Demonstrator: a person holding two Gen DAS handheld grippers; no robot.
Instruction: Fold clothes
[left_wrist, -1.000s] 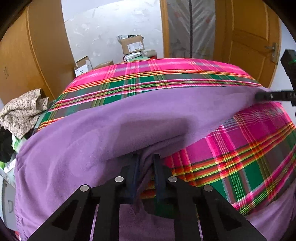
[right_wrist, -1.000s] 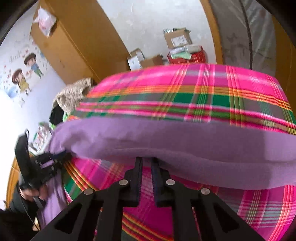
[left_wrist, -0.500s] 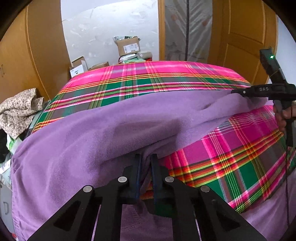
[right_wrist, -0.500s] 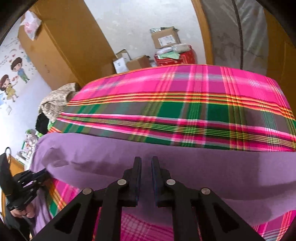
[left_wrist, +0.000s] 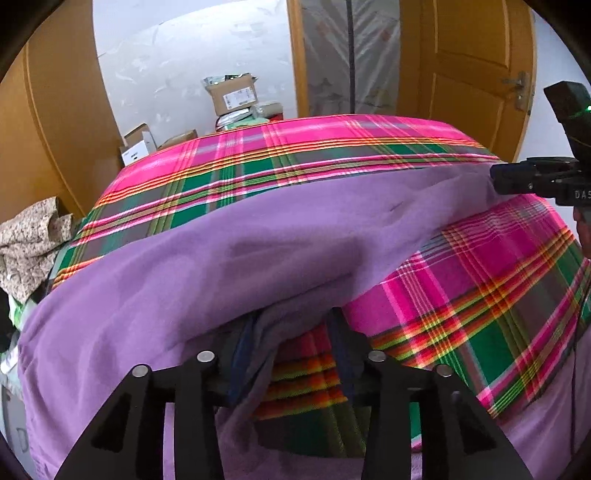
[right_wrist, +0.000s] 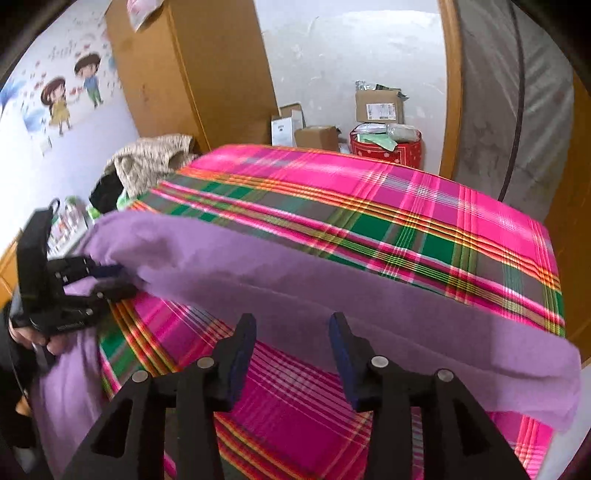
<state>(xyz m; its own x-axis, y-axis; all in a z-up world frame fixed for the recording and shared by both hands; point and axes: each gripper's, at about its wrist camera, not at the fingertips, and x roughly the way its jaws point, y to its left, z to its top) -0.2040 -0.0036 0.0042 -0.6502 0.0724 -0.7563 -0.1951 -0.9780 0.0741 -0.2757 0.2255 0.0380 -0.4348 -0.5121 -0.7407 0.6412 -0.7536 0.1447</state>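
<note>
A purple cloth (left_wrist: 207, 266) is spread in a long fold across a bed covered by a pink, green and orange plaid sheet (left_wrist: 491, 295), its far edge lying over the middle of the sheet and its near part hanging down the bed's front side.

The left gripper (left_wrist: 291, 332) is seen with its jaws parted — they have just been opening. A bunched fold of the purple cloth still lies between them, draped against the left finger, while the right finger stands clear of it.

The right gripper (right_wrist: 291, 332) is likewise spread, its jaws having just been opening. The fold's edge runs just beyond the fingertips, and no fabric is pinched by the pads — plaid sheet is visible in the gap.

Cardboard boxes (right_wrist: 380, 107) are stacked against the white back wall, beside a red tub (right_wrist: 388, 149). A heap of patterned fabric (left_wrist: 29, 236) is piled at the bed's left side.
</note>
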